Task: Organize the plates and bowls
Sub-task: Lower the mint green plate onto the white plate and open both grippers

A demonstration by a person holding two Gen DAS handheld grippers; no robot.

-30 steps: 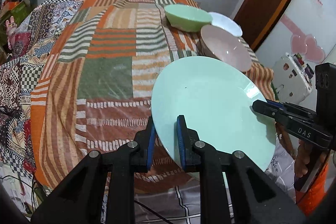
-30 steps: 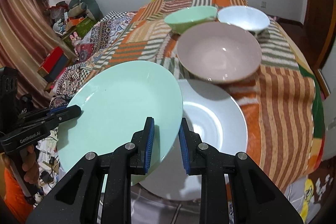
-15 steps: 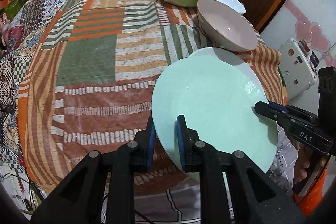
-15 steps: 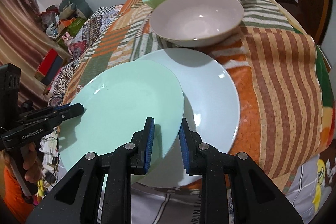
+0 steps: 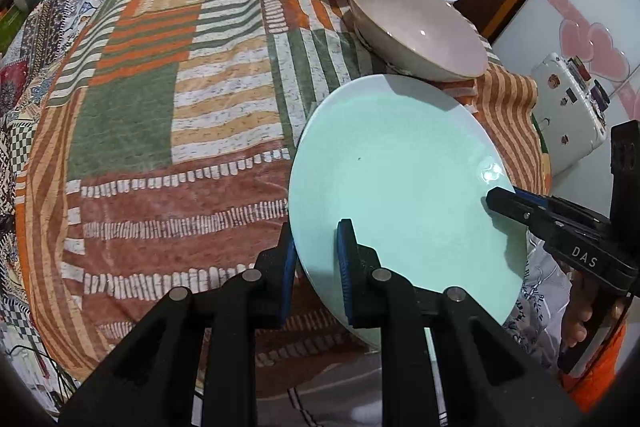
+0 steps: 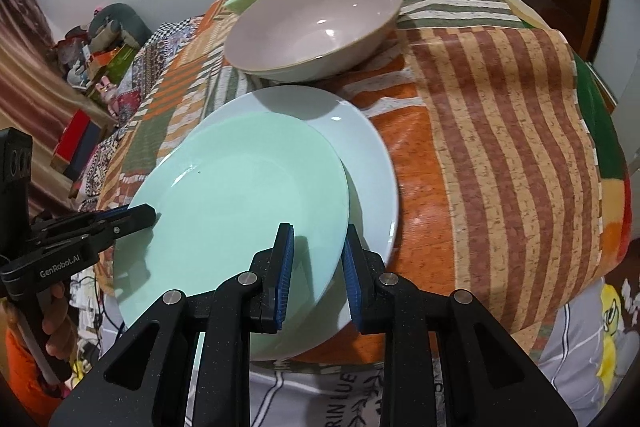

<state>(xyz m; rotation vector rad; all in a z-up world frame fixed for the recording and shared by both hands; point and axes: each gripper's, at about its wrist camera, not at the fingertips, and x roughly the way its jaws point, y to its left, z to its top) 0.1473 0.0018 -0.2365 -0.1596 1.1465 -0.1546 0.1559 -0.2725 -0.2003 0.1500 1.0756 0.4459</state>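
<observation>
Both tongs (image 5: 316,259) (image 6: 318,267) grip mint plate (image 6: 240,195) over white plate (image 6: 368,163); bowls empty.

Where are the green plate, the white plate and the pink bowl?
green plate (image 6: 240,195), right wrist view, middle of its top face
white plate (image 6: 368,163), right wrist view, bare right side beside the green plate
pink bowl (image 6: 316,15), right wrist view, inside of the bowl

- Even, soft indoor light filled both views; small glare spots sat on the green plate (image 5: 400,187) and pink bowl (image 6: 316,23).
- Fisheye bending and dark corners ringed the plate; the surroundings blurred slightly.
</observation>
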